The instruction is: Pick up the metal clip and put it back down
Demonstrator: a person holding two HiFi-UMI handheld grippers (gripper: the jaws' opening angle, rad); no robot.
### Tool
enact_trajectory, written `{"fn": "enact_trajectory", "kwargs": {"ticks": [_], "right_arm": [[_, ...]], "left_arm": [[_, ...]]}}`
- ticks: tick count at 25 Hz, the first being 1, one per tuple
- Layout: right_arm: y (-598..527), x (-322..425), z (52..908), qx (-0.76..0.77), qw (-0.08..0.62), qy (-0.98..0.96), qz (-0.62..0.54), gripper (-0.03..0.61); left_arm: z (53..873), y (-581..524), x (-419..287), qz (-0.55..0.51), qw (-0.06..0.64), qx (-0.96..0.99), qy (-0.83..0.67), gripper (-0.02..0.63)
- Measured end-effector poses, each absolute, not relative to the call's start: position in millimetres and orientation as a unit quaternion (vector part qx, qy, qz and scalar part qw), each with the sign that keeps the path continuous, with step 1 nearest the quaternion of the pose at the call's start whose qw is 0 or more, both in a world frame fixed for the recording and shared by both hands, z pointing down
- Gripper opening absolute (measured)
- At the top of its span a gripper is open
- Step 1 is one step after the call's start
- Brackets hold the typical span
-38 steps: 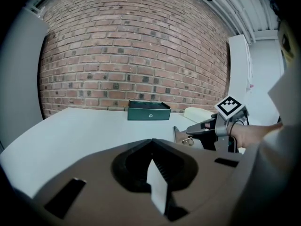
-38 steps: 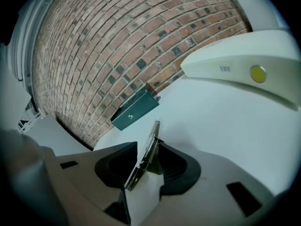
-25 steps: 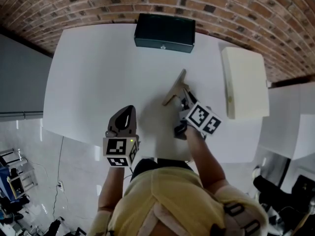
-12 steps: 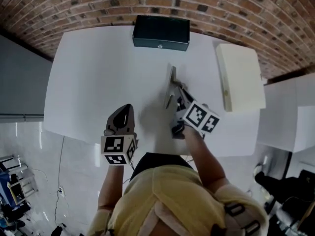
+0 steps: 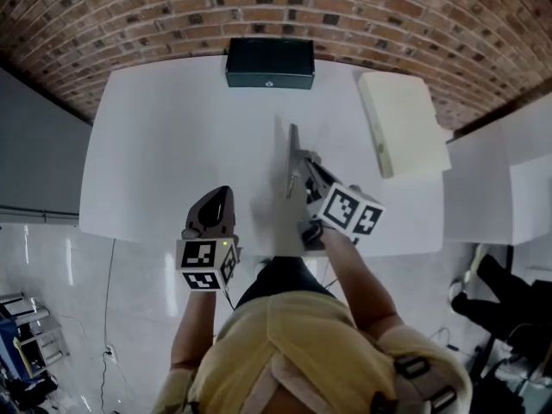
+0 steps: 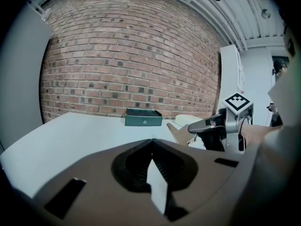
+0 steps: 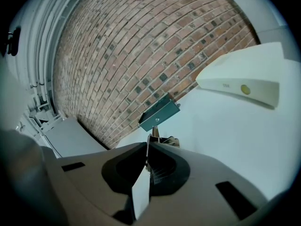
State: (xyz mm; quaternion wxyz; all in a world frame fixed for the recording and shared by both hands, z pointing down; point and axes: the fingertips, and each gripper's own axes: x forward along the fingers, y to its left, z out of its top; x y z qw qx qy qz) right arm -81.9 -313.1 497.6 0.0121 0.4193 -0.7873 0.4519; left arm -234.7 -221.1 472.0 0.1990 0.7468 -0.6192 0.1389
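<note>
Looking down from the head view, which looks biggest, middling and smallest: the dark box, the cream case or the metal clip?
1. cream case
2. dark box, clearly smaller in area
3. metal clip, only a thin strip

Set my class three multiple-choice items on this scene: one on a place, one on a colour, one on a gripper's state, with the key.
1. Where does the dark box stand on the table?
A) at its near edge
B) at its far edge, by the brick wall
C) in its middle

2. What colour is the flat case at the right?
A) cream
B) red
C) blue

3. What state is the right gripper in?
A) open, empty
B) shut on the box
C) shut on the metal clip

Key:
1 B: the head view shows the box at the edge next to the wall.
2 A: it looks pale cream.
3 C: the right gripper view shows thin metal pinched between its jaws.
</note>
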Motion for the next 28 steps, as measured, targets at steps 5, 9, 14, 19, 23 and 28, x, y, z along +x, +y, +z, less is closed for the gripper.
{"fn": "enact_trajectory", "kwargs": {"ticks": [5,9,14,19,23,28], "right_arm": [[-278.1,-80.7,488.1,0.418,0.013,-0.792,0.445,0.014],[-250.0,-77.8,483.1,0.420,0.013,-0.792,0.443,0.014],[-216.0,-72.7,483.1,0.429,0.010,-0.788,0.442,0.014],[-185.5,-60.7,485.6,0.441,0.025,-0.782,0.440,0.014],[-174.8,-41.5,481.7,0.452,0.023,-0.779,0.434,0.014],[-175.4,-20.0,478.9,0.453,0.011,-0.777,0.438,0.014]], "left_arm": [[467.4,-192.1,-236.7,0.137,0.196,0.752,-0.615,0.002],[462.8,-170.2,-238.3,0.135,0.192,0.758,-0.608,0.002],[465.7,-148.4,-237.0,0.132,0.189,0.772,-0.592,0.002],[473.8,-136.7,-229.4,0.123,0.202,0.785,-0.573,0.002],[477.1,-130.4,-209.0,0.119,0.206,0.797,-0.555,0.002],[473.8,-130.3,-194.3,0.125,0.203,0.798,-0.553,0.002]]}}
